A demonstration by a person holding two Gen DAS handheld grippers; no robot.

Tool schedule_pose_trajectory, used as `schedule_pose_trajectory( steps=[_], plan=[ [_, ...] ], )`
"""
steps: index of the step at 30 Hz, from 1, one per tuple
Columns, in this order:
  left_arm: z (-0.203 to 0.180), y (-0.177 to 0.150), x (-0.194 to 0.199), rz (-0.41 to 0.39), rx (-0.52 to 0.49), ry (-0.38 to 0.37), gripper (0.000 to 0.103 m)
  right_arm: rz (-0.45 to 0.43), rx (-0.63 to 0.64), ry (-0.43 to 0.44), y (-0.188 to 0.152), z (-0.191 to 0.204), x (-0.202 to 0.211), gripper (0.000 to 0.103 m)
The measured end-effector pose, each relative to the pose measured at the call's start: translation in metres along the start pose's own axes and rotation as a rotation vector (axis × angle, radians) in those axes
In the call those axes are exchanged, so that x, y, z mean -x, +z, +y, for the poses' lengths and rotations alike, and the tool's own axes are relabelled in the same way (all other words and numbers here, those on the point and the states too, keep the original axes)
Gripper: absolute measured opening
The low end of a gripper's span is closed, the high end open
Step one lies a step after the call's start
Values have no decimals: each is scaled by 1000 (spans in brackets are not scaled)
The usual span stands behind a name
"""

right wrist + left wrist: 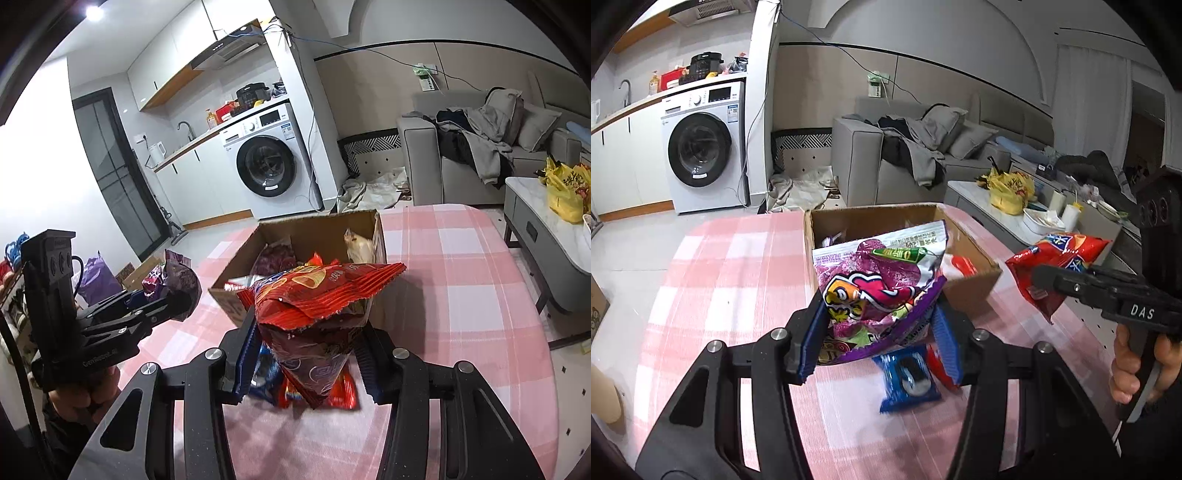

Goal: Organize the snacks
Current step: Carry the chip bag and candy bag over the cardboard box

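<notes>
Both grippers are up off the pink checked tablecloth (731,258), each pinching a bag. The left gripper (881,341) has its blue pads clamped on a purple snack bag (879,291), held just in front of the open cardboard box (975,291). The right gripper (306,365) squeezes a red chip bag (314,306) beside that box. 2 small packets — a blue cookie pack (908,380) and a red one (341,393) — lie on the cloth below.

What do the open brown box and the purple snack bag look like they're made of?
Open brown box: corrugated cardboard by the look, matte, with raw-cut edges. Purple snack bag: probably thin plastic film, glossy and crinkled, with a serrated seal; left hand-held gripper pinches it.
</notes>
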State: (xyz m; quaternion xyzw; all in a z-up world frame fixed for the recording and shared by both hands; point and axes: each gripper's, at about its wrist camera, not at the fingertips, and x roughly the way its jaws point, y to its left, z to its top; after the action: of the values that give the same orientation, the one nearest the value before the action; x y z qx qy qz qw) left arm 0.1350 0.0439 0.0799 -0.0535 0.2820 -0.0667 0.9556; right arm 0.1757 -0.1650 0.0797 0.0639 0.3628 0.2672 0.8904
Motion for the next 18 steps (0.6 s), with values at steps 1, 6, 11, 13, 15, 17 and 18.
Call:
schedule_pose_trajectory(
  steps=[1, 6, 11, 13, 15, 17, 18],
  plan=[
    [0, 3, -2, -5, -3, 4, 50, -3, 1, -3, 3, 1, -2, 47],
    [-4, 14, -17, -25, -31, 52, 50, -9, -13, -8, 14, 0, -14, 47],
    [-5, 26, -41, -14, -45, 59, 50, -6, -27, -9, 27, -3, -26, 47],
    [-4, 28, -48, -10, -46, 55, 50, 0, -32, -8, 31, -5, -32, 47],
    [-4, 34, -61, -5, -46, 59, 50, 2, -30, -8, 35, -5, -36, 47],
    [-5, 35, -70, 0, -45, 63, 50, 5, -32, -3, 37, -5, -39, 48],
    [-4, 36, -73, 3, -44, 64, 50, 5, -33, -4, 38, -6, -42, 47]
  ],
)
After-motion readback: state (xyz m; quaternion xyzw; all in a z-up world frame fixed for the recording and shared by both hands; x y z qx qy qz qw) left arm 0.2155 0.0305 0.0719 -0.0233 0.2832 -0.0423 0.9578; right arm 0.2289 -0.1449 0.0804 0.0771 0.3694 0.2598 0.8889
